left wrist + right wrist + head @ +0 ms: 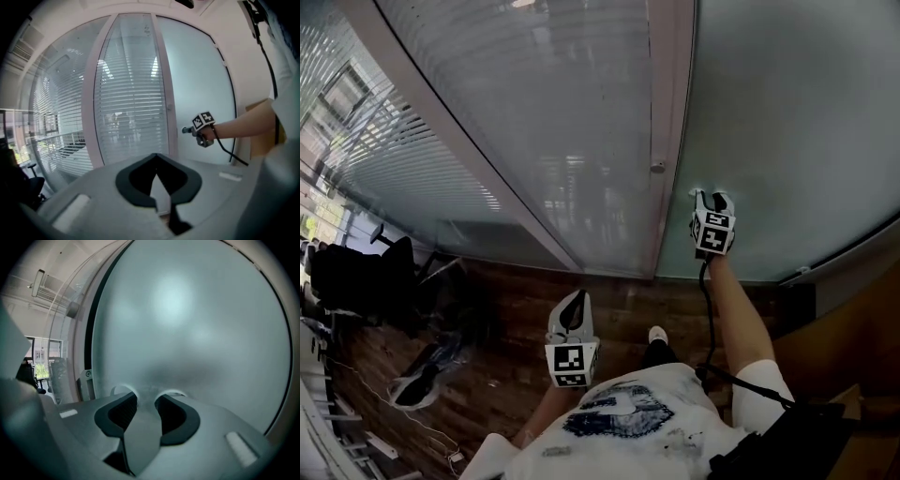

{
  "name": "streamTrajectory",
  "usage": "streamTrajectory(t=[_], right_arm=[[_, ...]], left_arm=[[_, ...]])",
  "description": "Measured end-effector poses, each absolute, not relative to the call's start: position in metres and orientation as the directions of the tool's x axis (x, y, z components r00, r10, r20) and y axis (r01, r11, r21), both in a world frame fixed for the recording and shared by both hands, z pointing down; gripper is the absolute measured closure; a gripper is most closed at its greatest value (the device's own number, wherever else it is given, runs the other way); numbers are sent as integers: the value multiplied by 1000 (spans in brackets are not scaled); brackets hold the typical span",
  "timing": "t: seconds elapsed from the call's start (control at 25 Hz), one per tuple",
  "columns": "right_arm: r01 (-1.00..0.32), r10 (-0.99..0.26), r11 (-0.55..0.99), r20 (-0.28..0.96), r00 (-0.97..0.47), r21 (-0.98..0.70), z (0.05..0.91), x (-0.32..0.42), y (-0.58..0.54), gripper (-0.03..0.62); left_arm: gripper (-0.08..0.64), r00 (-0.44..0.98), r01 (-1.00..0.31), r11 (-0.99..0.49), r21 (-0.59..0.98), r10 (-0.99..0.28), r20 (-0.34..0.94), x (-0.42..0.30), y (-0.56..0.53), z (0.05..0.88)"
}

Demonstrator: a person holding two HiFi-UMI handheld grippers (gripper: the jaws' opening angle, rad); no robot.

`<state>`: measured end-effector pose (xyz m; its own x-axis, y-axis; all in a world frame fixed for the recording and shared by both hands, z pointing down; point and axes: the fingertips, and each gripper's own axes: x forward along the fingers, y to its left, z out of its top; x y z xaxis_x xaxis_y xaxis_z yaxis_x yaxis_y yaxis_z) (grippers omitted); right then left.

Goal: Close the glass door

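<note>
Jaws of the right claw [710, 194] stand wide apart with nothing gripped. Their pale tips sit right at the frosted glass door [787, 112], apparently touching it, and in the right gripper view that pane fills everything ahead of the claw. Just left of this claw runs a pale upright frame [671, 122], with a small round fitting [657, 167] on it near the claw. Beyond the frame, further left, is a clear panel with slatted blinds [534, 112]. The left claw [576, 298] hangs well back from the glass, close to the person's white shirt [628, 422]. Its jaws are closed tip to tip and hold nothing. It points toward that clear panel, and the right claw shows off to its right. Below both claws lies a wooden floor [516, 309]. A black cable [707, 319] trails from the right claw along the forearm.
</note>
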<state>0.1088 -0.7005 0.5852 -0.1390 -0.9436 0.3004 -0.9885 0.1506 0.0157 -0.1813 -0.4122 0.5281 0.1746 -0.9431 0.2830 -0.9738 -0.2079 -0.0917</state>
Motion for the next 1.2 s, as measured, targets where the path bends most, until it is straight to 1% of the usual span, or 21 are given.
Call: streamTrajectory(t=[0.04, 0.12, 0.16, 0.2, 0.36, 0.48, 0.68, 0.88, 1.2], right_arm=[[-989, -944, 146, 303, -134, 18, 586, 110, -692, 447], [-990, -953, 131, 280, -115, 41, 583, 111, -668, 476], [-991, -960, 120, 261, -102, 55, 579, 113, -653, 526], [-992, -966, 109, 243, -90, 64, 574, 117, -636, 554], [-995, -972, 82, 225, -66, 59, 558, 128, -573, 580], [-995, -972, 79, 228, -64, 57, 552, 129, -529, 584], [-990, -965, 119, 244, -99, 71, 544, 121, -444, 584], [-990, -968, 130, 222, -116, 50, 529, 112, -382, 584], [-982, -963, 183, 209, -170, 43, 515, 90, -315, 584]], left_arm=[[557, 173, -974, -207, -92, -942, 286, -186, -405, 532], [557, 178, -972, -213, -95, -941, 288, -193, -390, 538], [557, 189, -970, -224, -96, -940, 284, -194, -383, 538], [558, 205, -966, -240, -96, -938, 279, -195, -376, 536], [557, 278, -947, -309, -93, -928, 250, -189, -355, 528], [557, 320, -935, -346, -79, -919, 231, -186, -339, 529], [557, 393, -910, -411, -46, -895, 211, -170, -307, 531], [557, 450, -885, -465, -27, -869, 206, -153, -287, 533], [557, 454, -885, -466, -7, -864, 218, -144, -271, 521]])
